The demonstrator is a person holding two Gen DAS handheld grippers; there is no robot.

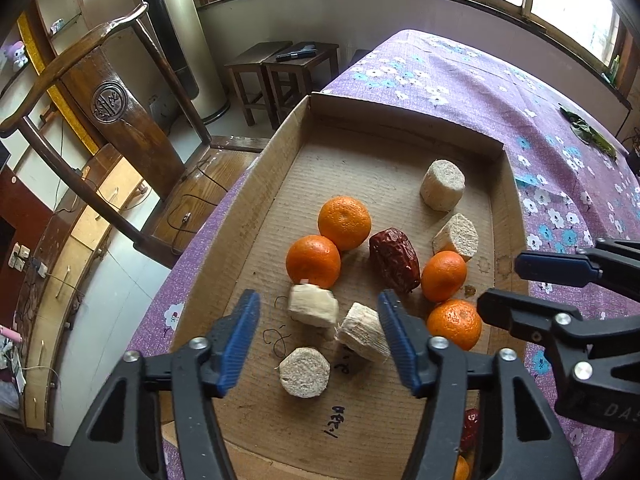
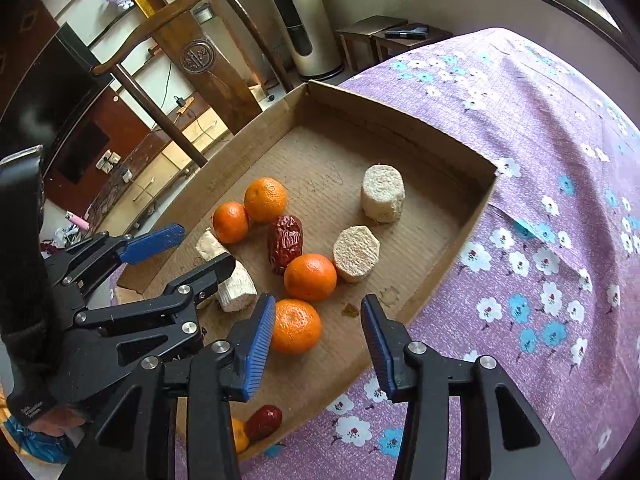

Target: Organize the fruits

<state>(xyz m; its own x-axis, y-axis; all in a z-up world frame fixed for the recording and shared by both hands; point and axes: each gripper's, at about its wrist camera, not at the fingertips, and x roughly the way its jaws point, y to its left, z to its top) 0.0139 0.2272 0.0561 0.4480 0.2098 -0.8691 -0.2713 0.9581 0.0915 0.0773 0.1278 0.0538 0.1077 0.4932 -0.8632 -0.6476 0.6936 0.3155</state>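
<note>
A shallow cardboard tray (image 1: 404, 118) (image 2: 400, 114) on the table holds several mandarins, a wrinkled red date (image 1: 394, 260) (image 2: 286, 242) and several pale cut chunks. My left gripper (image 1: 320, 336) (image 2: 204, 248) hangs open over the near-left chunks; one chunk (image 1: 362, 334) lies close to its right pad, untouched. My right gripper (image 2: 320, 340) (image 1: 502, 285) is open over the tray's near right side. A mandarin (image 2: 296, 326) (image 1: 454, 324) rests on the tray floor between its jaws, close to the left pad, the right pad well apart.
A purple floral tablecloth (image 2: 520, 160) covers the table, whose edge runs just left of the tray. A wooden chair (image 1: 120, 120) stands beyond that edge. A second date (image 2: 264, 422) and a mandarin (image 2: 239, 434) lie at the tray's near end. Green leaves (image 1: 588, 132) lie far right.
</note>
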